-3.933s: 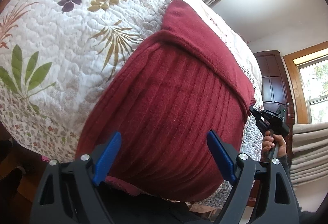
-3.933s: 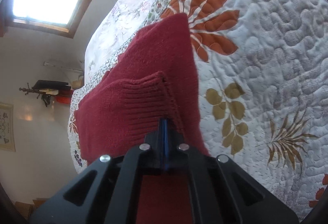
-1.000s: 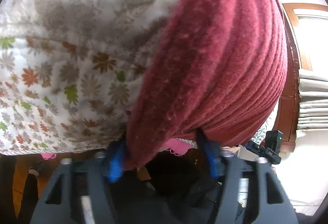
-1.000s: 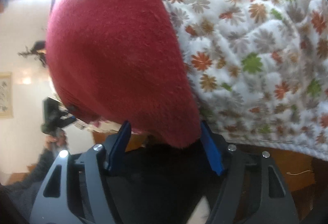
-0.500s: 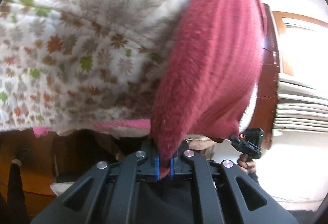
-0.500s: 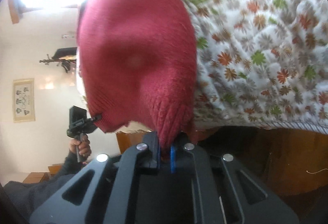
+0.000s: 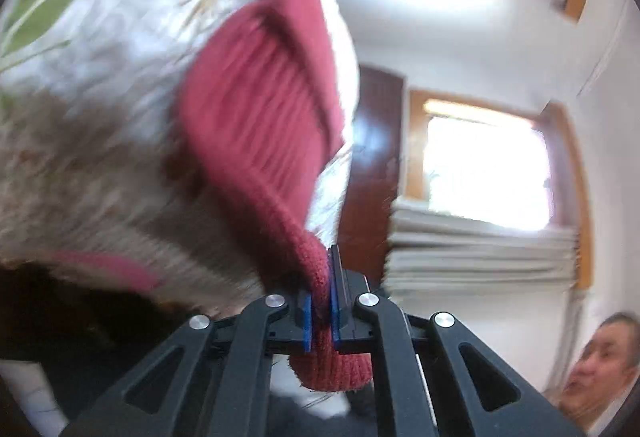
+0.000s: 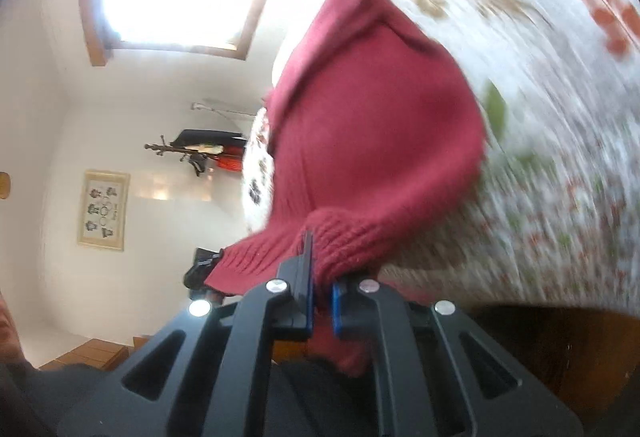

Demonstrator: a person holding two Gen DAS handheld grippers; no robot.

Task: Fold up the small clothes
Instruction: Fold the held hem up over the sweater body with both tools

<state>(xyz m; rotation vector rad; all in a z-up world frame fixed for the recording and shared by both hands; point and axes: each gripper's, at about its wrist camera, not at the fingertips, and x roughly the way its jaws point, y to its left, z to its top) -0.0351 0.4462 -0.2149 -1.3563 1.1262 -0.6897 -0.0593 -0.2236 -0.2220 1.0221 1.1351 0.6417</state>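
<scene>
While my left gripper (image 7: 320,311) is clamped on the near ribbed hem of the red sweater (image 7: 260,109), my right gripper (image 8: 322,303) is likewise closed on the same hem, knit bunched between its blue pads (image 8: 309,297). Beyond both, I see the sweater run far across the leaf-patterned quilt (image 8: 560,117); windows (image 7: 484,169) lie behind, blurred.

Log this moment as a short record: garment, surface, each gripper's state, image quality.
garment: dark red ribbed knit sweater, lower hem pinched at two corners
surface: white quilted bedspread with leaf print, sweater partly on it
left gripper: shut on the hem
right gripper: shut on the hem
image quality: motion blur in both views
</scene>
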